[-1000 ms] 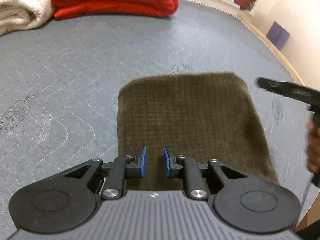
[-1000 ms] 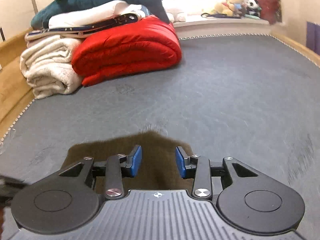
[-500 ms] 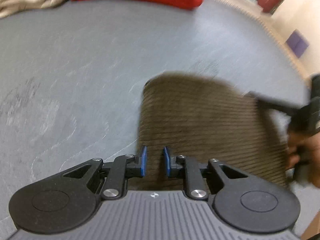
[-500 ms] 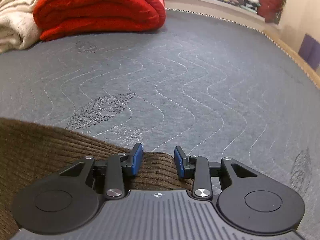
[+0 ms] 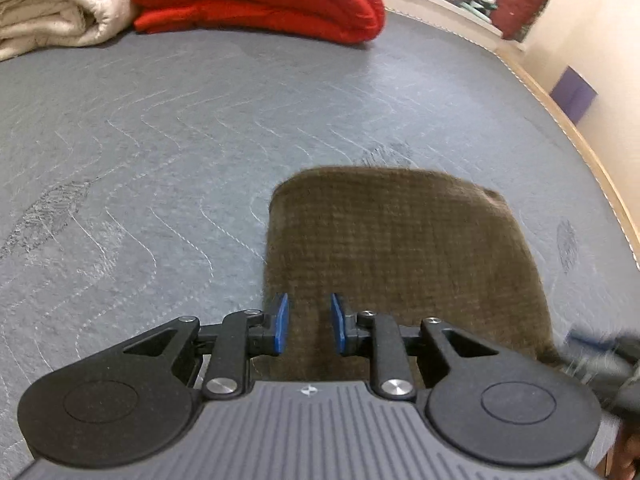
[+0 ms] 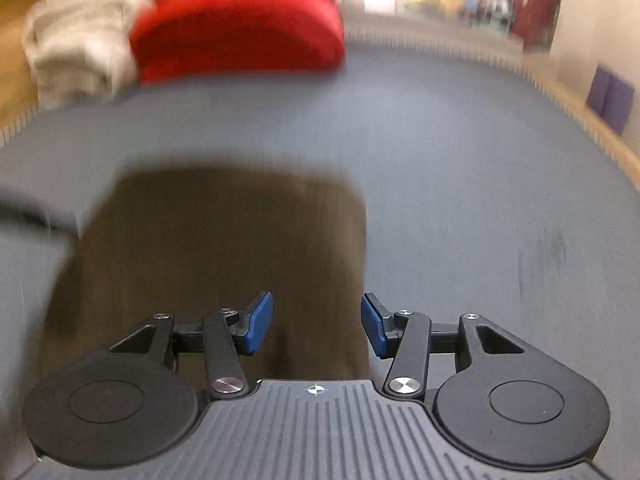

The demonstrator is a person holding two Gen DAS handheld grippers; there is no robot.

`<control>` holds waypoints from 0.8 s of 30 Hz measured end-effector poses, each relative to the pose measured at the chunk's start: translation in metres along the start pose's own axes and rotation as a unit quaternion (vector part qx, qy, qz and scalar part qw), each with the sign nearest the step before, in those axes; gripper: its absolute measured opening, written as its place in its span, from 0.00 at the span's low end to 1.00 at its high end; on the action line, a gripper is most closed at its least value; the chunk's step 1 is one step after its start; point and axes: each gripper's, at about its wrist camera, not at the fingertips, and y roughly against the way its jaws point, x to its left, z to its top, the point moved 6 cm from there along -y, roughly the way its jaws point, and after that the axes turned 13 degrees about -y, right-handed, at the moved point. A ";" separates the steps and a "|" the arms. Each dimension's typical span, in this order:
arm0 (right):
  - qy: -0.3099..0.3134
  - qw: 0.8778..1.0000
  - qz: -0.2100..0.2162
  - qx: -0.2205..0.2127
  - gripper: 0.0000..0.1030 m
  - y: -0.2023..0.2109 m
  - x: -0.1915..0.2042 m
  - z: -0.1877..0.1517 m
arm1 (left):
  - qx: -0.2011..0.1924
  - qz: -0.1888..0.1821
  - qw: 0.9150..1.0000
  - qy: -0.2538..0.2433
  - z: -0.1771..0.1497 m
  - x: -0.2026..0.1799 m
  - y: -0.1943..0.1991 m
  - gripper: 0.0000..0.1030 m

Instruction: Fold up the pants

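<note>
while both grippers angle down over the folded brown pants (image 5: 400, 260) on the grey mattress (image 5: 160, 160), left gripper (image 5: 307, 322) hovers narrowly parted, empty; right gripper (image 6: 316, 322) opening, clasping nothing. open mattress left, right, beyond.

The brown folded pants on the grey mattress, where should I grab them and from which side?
Take the pants at the near edge, where the layers end just ahead of the left tool, coming down from above at the near side. They lie flat on the mattress, so only an edge offers a pinchable lip. The right tool, jaws opening with nothing between them, could take the right near corner.
</note>
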 end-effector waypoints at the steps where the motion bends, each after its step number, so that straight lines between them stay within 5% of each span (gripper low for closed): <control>1: 0.007 0.998 -0.016 0.058 0.48 -0.010 -0.004 -0.019 | 0.023 -0.001 1.000 -0.015 -0.012 -0.003 -0.010 0.25; 3: -0.021 0.997 -0.009 0.072 0.49 -0.011 -0.014 -0.033 | 0.048 0.020 0.998 -0.046 -0.033 -0.005 -0.025 0.50; 4: -0.040 0.996 -0.007 0.079 0.52 -0.008 -0.018 -0.032 | 0.037 0.041 0.997 -0.047 -0.035 -0.004 -0.020 0.54; 6: -0.082 0.993 -0.016 0.087 0.51 0.003 -0.023 -0.025 | 0.048 0.049 0.997 -0.047 -0.034 -0.008 -0.008 0.54; 9: -0.086 0.996 -0.002 0.035 0.50 0.046 -0.016 -0.013 | 0.043 0.074 0.994 -0.065 -0.029 -0.018 0.024 0.54; 12: -0.058 0.997 0.031 -0.039 0.54 0.093 -0.006 -0.008 | 0.009 0.073 0.996 -0.051 -0.020 -0.029 0.073 0.67; 17: -0.032 0.988 0.060 -0.139 0.84 0.150 -0.002 -0.025 | -0.103 0.086 0.987 -0.084 -0.026 -0.066 0.165 0.97; 20: -0.057 0.984 0.062 -0.156 0.84 0.158 -0.008 -0.036 | -0.159 0.094 0.979 -0.082 -0.054 -0.088 0.200 1.00; 24: -0.068 0.983 0.066 -0.159 0.85 0.154 -0.006 -0.053 | -0.147 0.094 0.984 -0.034 -0.089 -0.100 0.195 1.00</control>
